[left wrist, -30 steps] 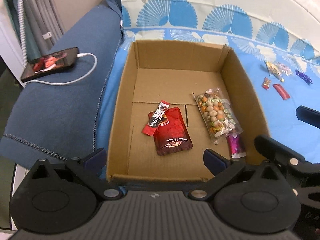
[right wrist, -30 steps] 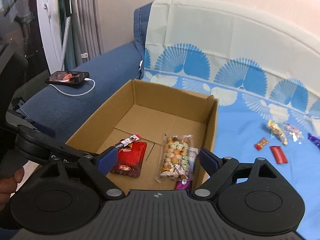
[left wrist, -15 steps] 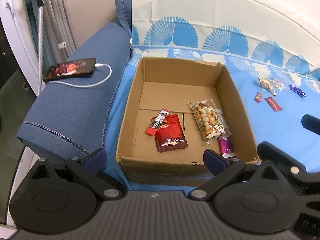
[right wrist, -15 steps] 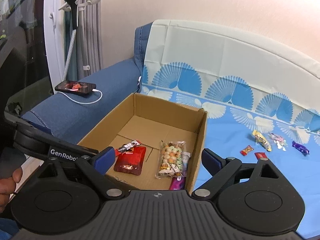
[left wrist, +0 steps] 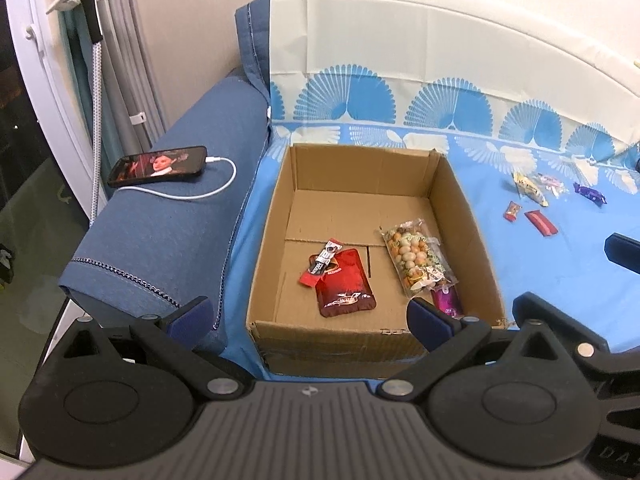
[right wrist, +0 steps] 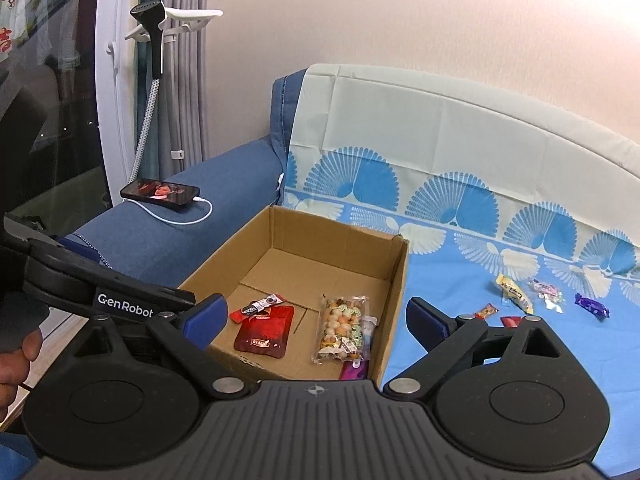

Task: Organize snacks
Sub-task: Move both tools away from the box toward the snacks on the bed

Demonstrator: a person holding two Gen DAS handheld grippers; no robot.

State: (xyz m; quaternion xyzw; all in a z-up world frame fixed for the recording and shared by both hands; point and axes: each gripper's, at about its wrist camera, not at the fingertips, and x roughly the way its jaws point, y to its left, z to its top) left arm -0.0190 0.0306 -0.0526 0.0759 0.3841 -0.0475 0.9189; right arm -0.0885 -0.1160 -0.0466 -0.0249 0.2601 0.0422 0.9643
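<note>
Both the left gripper and the right gripper are hanging with jaws spread wide and holding nothing, near the front of the cardboard box that is sitting on the blue sofa cover. Inside are lying a red pouch, a bag of mixed nuts and a purple packet — while five small candies are lying loose on the cover, well apart from the box on its right.
</note>
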